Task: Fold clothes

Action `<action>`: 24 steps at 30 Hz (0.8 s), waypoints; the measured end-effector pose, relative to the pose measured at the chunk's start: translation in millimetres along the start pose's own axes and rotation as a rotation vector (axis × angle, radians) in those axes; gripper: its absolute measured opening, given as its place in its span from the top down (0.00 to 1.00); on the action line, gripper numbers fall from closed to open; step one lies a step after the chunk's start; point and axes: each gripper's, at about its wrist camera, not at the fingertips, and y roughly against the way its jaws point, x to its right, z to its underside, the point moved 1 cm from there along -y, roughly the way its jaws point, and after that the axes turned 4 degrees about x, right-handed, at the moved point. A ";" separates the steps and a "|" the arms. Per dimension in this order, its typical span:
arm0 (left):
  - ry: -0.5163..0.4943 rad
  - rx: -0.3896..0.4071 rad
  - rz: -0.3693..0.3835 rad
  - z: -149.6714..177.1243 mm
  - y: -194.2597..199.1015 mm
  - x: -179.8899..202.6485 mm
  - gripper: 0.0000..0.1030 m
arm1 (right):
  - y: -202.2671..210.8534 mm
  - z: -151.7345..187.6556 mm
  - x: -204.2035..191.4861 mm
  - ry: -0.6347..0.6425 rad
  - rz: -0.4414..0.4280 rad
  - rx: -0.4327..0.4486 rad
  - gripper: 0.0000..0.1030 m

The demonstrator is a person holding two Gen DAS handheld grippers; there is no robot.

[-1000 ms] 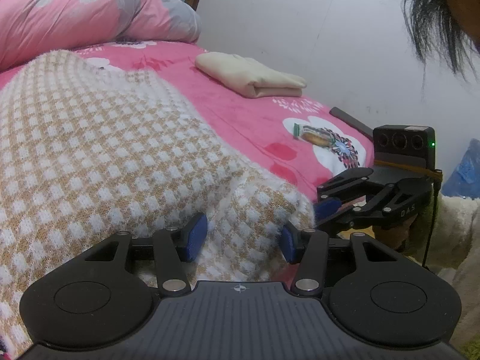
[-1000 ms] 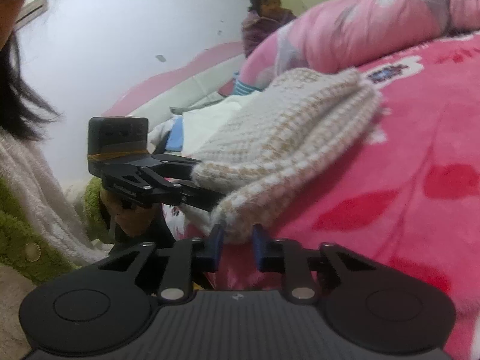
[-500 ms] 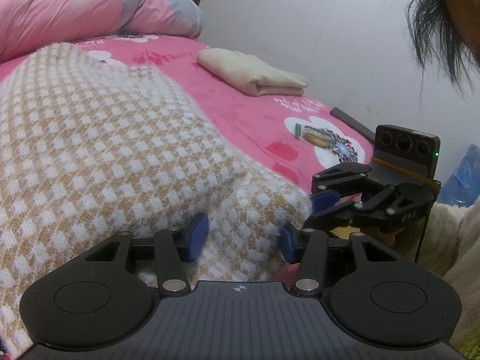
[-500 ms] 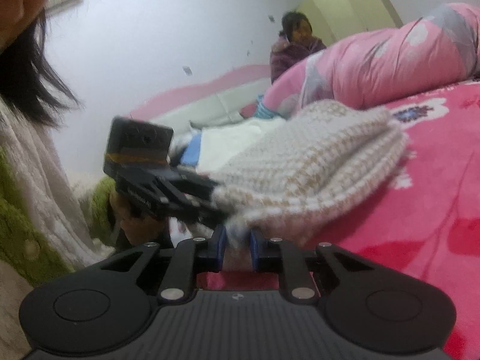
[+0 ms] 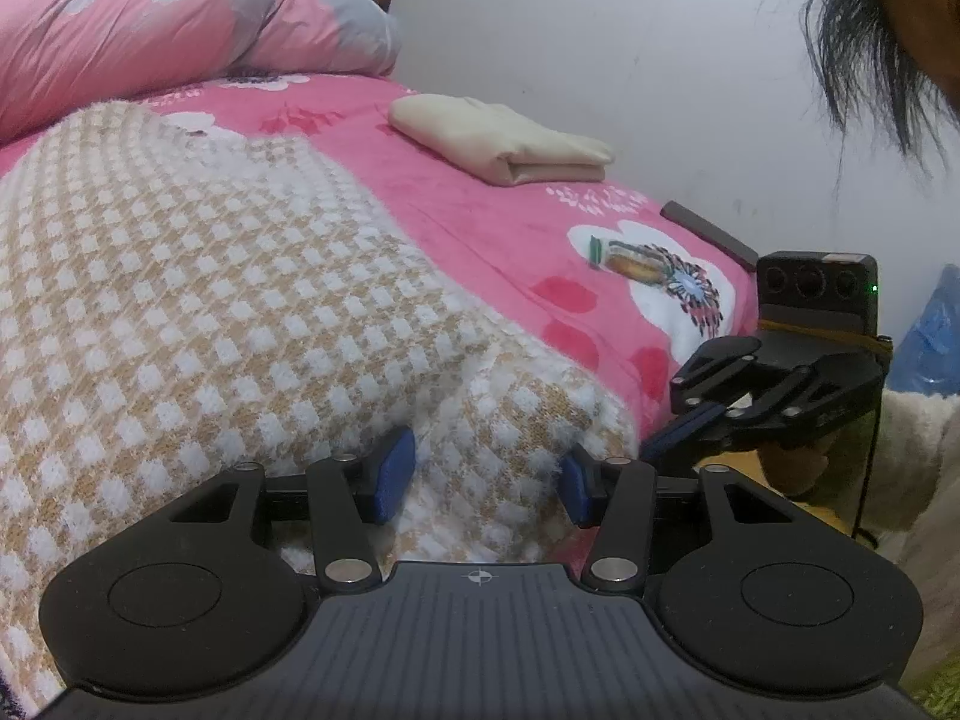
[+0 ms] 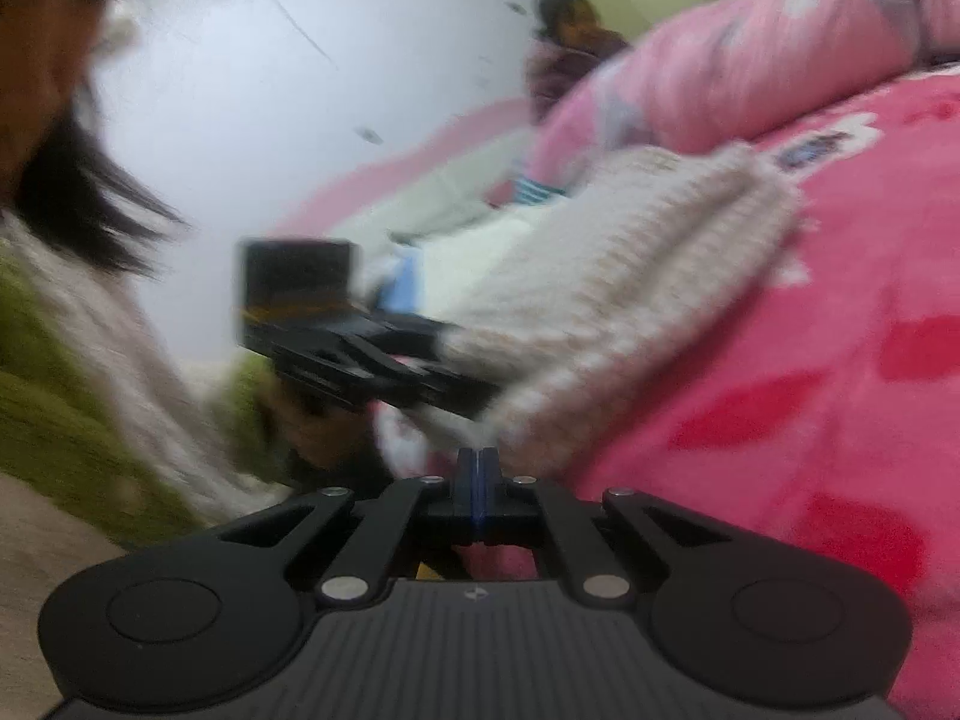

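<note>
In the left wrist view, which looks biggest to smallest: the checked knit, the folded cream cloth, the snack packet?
1. Checked knit, though it lies nearest the camera.
2. Folded cream cloth.
3. Snack packet.

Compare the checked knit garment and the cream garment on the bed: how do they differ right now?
The checked knit garment is tan-and-white patterned and fuzzy; the cream garment is plain and smooth. The knit looks much larger and lies near the bed's edge, between the left gripper's open fingers; the cream one is a compact folded stack, untouched, farther back. Both rest on the pink bedspread.

Left hand-held gripper [image 5: 483, 474] with blue pads spread wide, right hand-held gripper [image 6: 478, 474] pads pressed together, level alongside
</note>
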 end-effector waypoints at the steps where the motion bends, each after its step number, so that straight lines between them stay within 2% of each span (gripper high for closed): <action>1: 0.000 0.001 0.002 0.3 0.2 -0.4 0.51 | 3.0 1.8 1.0 -0.005 0.037 0.010 1.00; 5: -0.001 0.002 0.008 0.4 0.3 -1.7 0.51 | 12.9 4.8 6.3 -0.055 0.151 0.067 1.00; 9: -0.002 0.004 0.015 1.0 1.8 -3.5 0.51 | -4.0 -5.5 11.8 -0.112 0.104 0.058 1.00; 12: -0.007 0.010 0.018 2.4 2.6 -3.9 0.51 | -28.6 -20.2 31.4 -0.278 0.045 -0.028 1.00; 18: 0.010 0.031 0.038 4.7 5.0 -8.8 0.52 | -52.9 -34.8 89.3 -0.756 -0.163 -0.210 0.99; 20: 0.008 0.037 0.044 6.0 5.3 -9.5 0.52 | -58.3 -38.8 96.5 -0.799 -0.174 -0.264 0.99; 24: -0.011 0.036 0.049 9.3 6.4 -11.6 0.53 | -74.2 -50.1 92.5 -0.727 -0.134 -0.384 0.99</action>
